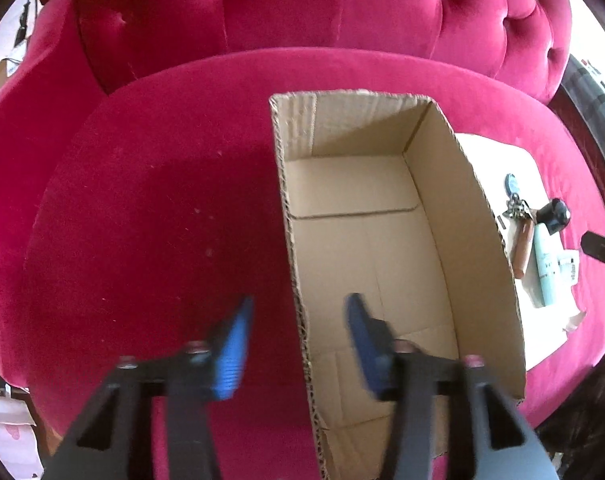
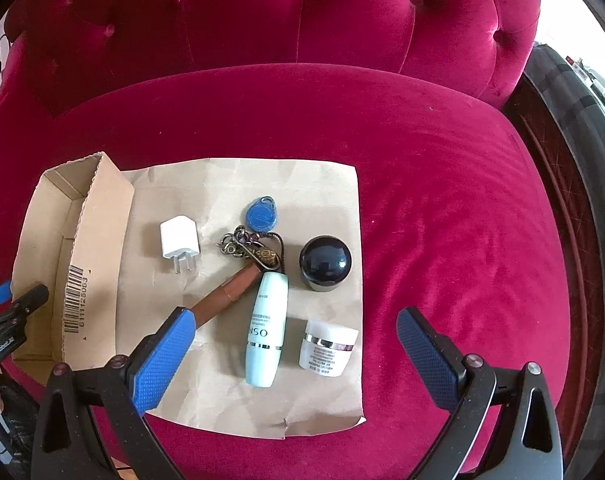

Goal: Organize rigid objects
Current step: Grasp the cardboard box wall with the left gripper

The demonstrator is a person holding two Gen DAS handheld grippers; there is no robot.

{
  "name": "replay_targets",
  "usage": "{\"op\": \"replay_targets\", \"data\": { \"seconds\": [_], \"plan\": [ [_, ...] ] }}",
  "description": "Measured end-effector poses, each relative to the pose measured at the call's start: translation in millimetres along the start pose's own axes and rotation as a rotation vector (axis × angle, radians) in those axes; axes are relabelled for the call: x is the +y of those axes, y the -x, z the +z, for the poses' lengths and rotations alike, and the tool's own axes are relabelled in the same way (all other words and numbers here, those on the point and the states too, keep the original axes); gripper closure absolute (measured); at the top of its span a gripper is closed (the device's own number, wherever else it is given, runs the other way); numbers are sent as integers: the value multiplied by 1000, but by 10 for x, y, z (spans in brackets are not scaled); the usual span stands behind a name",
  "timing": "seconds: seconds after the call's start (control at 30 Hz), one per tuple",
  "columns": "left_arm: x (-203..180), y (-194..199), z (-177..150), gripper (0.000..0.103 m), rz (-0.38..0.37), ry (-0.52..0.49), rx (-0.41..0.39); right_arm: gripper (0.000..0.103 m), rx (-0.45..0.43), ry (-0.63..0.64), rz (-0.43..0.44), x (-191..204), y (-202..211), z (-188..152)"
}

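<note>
An empty cardboard box [image 1: 362, 240] lies open on a pink velvet seat [image 1: 162, 200]. My left gripper [image 1: 299, 304] is open, its blue fingers astride the box's left wall without touching it. To the box's right, a brown paper sheet [image 2: 238, 184] carries a white charger plug [image 2: 179, 240], a blue key fob [image 2: 261, 213] on a keychain [image 2: 242, 246], a brown stick [image 2: 226, 294], a pale blue bottle [image 2: 264, 328], a white jar [image 2: 328, 346] and a black round jar [image 2: 325, 262]. My right gripper [image 2: 295, 314] hangs wide open above the bottle and white jar, holding nothing.
The seat's tufted pink backrest [image 2: 302, 20] rises behind the box and paper. Bare cushion stretches to the right of the paper [image 2: 462, 240] and to the left of the box. A dark wooden frame edge [image 2: 562, 200] curves along the right side.
</note>
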State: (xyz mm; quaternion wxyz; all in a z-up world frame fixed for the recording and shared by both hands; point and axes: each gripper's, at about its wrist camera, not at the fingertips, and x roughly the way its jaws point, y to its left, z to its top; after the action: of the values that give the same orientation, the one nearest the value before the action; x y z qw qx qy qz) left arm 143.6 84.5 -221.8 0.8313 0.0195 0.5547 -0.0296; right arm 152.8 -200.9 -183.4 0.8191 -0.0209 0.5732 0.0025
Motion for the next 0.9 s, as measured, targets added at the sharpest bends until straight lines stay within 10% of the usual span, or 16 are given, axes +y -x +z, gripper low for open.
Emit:
{"op": "replay_targets", "data": {
  "seconds": [0.13,0.9],
  "plan": [
    [-2,-22,-10,96,14,-9,5,0,-2,-1,0,-1,-7,6],
    [-120,-82,-6,99,42,30,-3,0,18,-38,-7,-169,-64,-55]
  ]
}}
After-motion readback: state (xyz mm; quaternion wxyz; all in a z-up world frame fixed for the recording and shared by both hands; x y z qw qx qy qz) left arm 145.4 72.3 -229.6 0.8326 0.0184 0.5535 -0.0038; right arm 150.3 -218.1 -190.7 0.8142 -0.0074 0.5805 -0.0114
